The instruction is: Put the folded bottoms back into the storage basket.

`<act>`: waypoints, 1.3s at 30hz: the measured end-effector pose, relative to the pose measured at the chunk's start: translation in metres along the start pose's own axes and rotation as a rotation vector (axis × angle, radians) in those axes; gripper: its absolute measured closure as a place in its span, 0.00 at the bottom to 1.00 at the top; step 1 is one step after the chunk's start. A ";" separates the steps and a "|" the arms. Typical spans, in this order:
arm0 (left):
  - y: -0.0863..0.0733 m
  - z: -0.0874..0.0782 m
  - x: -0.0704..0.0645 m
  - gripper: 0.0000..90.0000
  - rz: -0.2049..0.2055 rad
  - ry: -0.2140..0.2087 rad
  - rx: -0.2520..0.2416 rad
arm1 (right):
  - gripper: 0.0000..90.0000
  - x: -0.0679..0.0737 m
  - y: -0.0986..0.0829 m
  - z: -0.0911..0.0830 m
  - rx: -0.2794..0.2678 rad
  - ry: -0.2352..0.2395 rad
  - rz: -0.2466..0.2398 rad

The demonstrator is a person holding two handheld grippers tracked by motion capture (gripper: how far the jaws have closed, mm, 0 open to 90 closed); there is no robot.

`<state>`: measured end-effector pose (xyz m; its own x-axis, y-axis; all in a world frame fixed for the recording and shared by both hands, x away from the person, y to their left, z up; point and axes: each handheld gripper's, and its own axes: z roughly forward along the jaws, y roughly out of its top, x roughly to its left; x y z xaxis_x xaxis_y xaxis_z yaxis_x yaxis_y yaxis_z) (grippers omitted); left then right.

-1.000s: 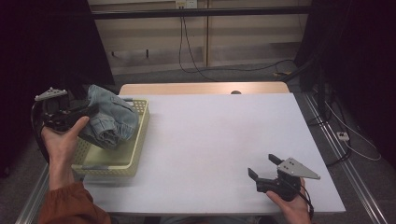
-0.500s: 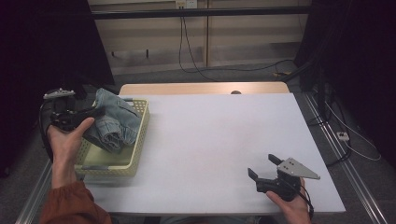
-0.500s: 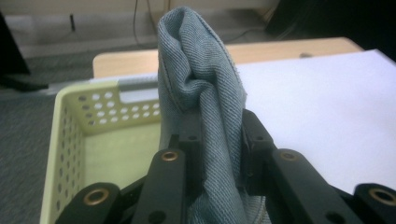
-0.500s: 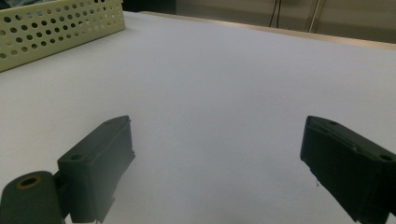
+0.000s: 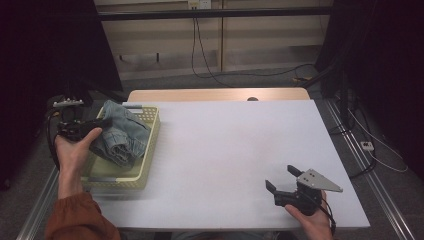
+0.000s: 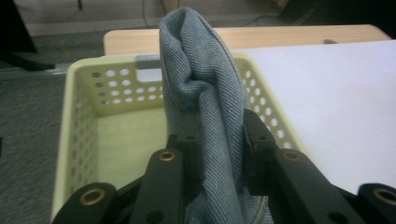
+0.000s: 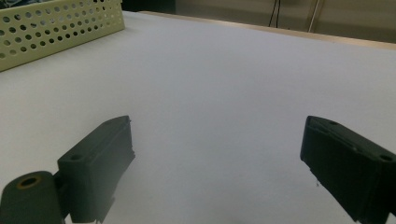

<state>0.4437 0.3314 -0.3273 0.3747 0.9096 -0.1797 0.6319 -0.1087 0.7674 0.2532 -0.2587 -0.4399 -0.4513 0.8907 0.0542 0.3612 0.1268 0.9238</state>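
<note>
Lifting the Denim Clear of the Basket

Gripping was the condition at the left gripper (image 6: 217,140): its two black jaws were pressed onto a thick fold of the bunched blue denim garment (image 6: 201,93), the cloth rising between them in a rounded hump. In the high view the same gripper (image 5: 97,123) sat at the outer long wall of the pale yellow perforated plastic basket (image 5: 150,150), with the garment (image 5: 120,135) draped partly over the basket's interior and partly raised above its rim.

Judged from this arrangement, the step in hand was withdrawing the garment from the basket. To perform it well:

1. Keep the clamp firm; the fold looked bulky, and a partial bite could slip.
2. Raise the cloth until its hanging part is above the rim before carrying it sideways, since trailing denim could snag the wall and drag the light basket.
3. Carry it toward the bare white table surface (image 5: 240,145) to the right of the basket.

At the right, the right gripper (image 5: 282,180) rested low near the front edge of the table, well apart from the basket. Its jaws stood spread wide (image 7: 217,154) with nothing between them, available to take a second hold on the denim when needed.
</note>
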 end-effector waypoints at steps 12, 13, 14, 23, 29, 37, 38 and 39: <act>-0.006 0.006 0.010 0.80 0.010 0.099 0.067 | 0.11 0.000 0.000 0.000 0.001 0.001 0.002; -0.006 0.006 0.011 0.80 0.006 0.101 0.067 | 0.11 0.000 0.000 0.000 0.001 0.001 0.001; -0.007 0.006 0.013 0.80 0.004 0.102 0.067 | 0.11 0.000 0.000 0.000 0.001 0.001 0.001; -0.011 0.015 0.020 0.80 -0.014 0.106 0.069 | 0.11 0.001 0.000 0.001 0.002 0.005 0.000; -0.012 0.020 0.021 0.80 -0.012 0.106 0.077 | 0.11 0.001 0.000 0.001 0.002 0.005 0.000; -0.014 0.027 0.020 0.79 0.005 0.110 0.104 | 0.11 0.001 0.000 0.001 0.002 0.005 -0.002; -0.014 0.028 0.019 0.79 0.005 0.112 0.109 | 0.11 0.001 0.000 0.001 0.002 0.005 -0.001; -0.014 0.029 0.018 0.79 0.008 0.121 0.110 | 0.11 0.001 0.000 0.001 0.003 0.005 -0.002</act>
<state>0.4611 0.3373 -0.3595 0.2998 0.9494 -0.0934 0.7021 -0.1533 0.6954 0.2535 -0.2573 -0.4403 -0.4559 0.8884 0.0545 0.3626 0.1295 0.9229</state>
